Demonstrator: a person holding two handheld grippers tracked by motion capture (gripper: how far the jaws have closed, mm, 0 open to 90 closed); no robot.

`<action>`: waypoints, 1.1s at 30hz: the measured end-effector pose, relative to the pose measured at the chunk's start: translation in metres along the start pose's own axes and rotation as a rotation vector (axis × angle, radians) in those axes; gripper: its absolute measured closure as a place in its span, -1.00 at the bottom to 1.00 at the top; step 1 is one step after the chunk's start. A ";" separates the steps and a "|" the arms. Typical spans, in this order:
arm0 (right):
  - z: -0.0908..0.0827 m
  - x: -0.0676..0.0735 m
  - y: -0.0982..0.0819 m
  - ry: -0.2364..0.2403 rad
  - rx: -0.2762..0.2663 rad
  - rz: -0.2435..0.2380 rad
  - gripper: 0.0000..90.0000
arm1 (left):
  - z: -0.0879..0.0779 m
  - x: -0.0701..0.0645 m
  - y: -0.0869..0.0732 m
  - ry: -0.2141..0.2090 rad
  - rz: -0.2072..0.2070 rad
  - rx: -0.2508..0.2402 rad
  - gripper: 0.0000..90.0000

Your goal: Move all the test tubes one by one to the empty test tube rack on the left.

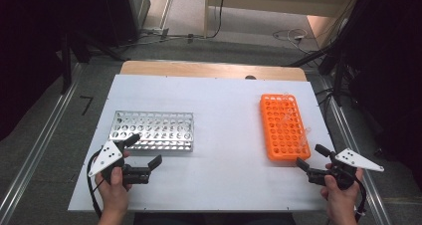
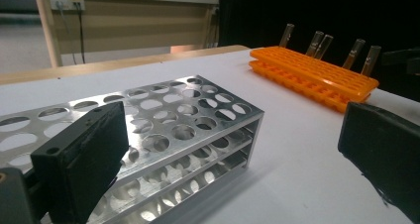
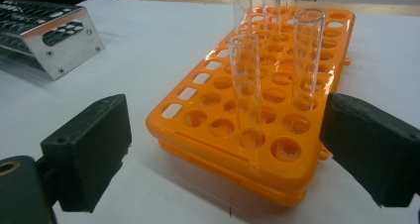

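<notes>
An orange tube rack (image 1: 278, 135) lies at the right of the white table, with several clear glass test tubes (image 1: 287, 116) standing in it. A perforated metal rack (image 1: 153, 130) with bare holes sits at the left. My left gripper (image 1: 144, 151) hovers at the metal rack's near right corner, open, nothing between its jaws. In the left gripper view (image 2: 233, 159) the metal rack (image 2: 188, 115) is close ahead and the orange rack (image 2: 307, 70) farther off. My right gripper (image 1: 311, 156) is open just short of the orange rack's near end. In the right gripper view (image 3: 230, 154) the nearest tube (image 3: 246, 85) stands ahead between the wide jaws, untouched.
The white board (image 1: 224, 110) rests on a wooden tabletop (image 1: 209, 69). The metal rack's end (image 3: 54, 33) shows far left in the right gripper view. Open white surface lies between the two racks. Cables and dark stands surround the table on the floor.
</notes>
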State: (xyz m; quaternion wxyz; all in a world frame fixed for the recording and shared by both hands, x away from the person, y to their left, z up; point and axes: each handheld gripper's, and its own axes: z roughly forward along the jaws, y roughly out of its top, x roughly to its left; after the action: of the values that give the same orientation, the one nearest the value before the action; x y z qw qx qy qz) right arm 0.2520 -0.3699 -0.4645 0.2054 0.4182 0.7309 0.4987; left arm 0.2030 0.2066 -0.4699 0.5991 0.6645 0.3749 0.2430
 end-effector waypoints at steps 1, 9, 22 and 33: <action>0.001 0.000 0.000 -0.006 0.002 -0.002 -0.79 | 0.000 0.000 0.000 -0.002 -0.001 0.000 -1.00; 0.006 0.004 0.002 -0.060 0.023 0.047 -0.27 | -0.002 -0.002 0.001 -0.018 -0.010 -0.013 -1.00; 0.020 -0.002 -0.003 -0.099 0.092 0.025 0.29 | 0.000 -0.005 0.001 -0.036 -0.004 -0.007 -1.00; 0.035 0.004 -0.002 -0.153 0.098 -0.046 0.52 | -0.001 -0.008 0.001 -0.037 -0.007 -0.008 -1.00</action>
State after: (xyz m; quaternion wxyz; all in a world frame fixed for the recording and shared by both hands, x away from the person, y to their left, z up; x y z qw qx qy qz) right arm 0.2737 -0.3475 -0.4803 0.2514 0.4478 0.7460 0.4241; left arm 0.1981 0.2009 -0.4677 0.6096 0.6650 0.3650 0.2300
